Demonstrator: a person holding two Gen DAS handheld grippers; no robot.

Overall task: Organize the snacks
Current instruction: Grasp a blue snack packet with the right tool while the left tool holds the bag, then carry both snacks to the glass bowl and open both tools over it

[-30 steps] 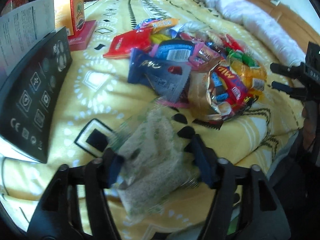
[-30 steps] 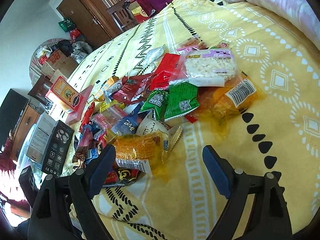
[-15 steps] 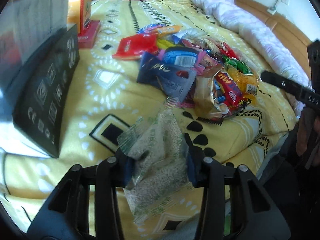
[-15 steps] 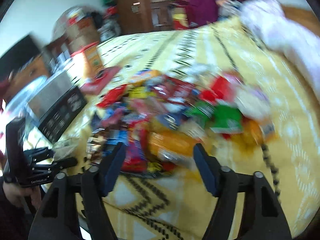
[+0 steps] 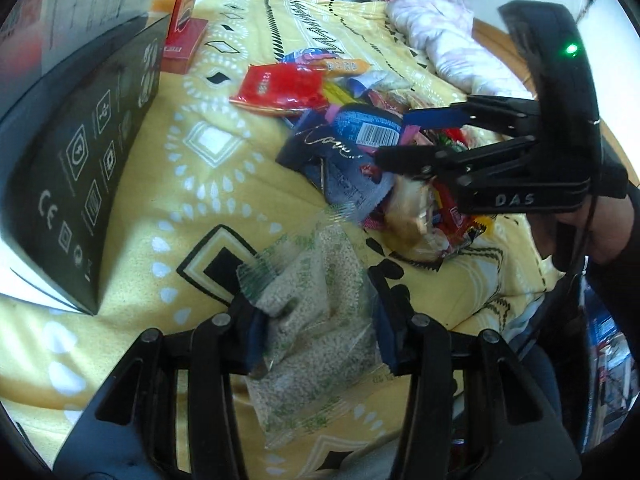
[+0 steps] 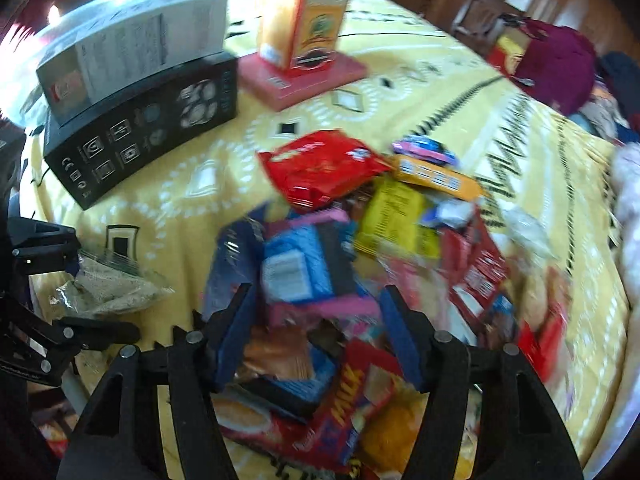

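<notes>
1. The left gripper [image 5: 316, 320] had its jaws clamped on a clear packet of sesame-like grain [image 5: 316, 304]; they had just been closing, and the pads pressed in on the packet's two sides. The packet hung low over the near edge of the yellow patterned bedspread [image 5: 200, 168], left of the snack pile [image 6: 380, 264].
2. That packet looked light, soft and crinkly; its film was probably slippery, so a hold across the filled middle seemed safer than one on the thin sealed edge.
3. The right gripper [image 6: 316, 336] hovered over the near part of the pile with its jaws apart, having just narrowed; nothing was pinched between them, though motion blur made that hard to confirm.
4. Below it lay a blue wrapped packet [image 6: 300, 268], overlapped by its neighbours, so lifting it could drag others along.
5. Further off lay a red foil bag [image 6: 320, 168]. A black carton [image 6: 140, 128] stood to the far left, and an orange box [image 6: 304, 16] beyond it.
</notes>
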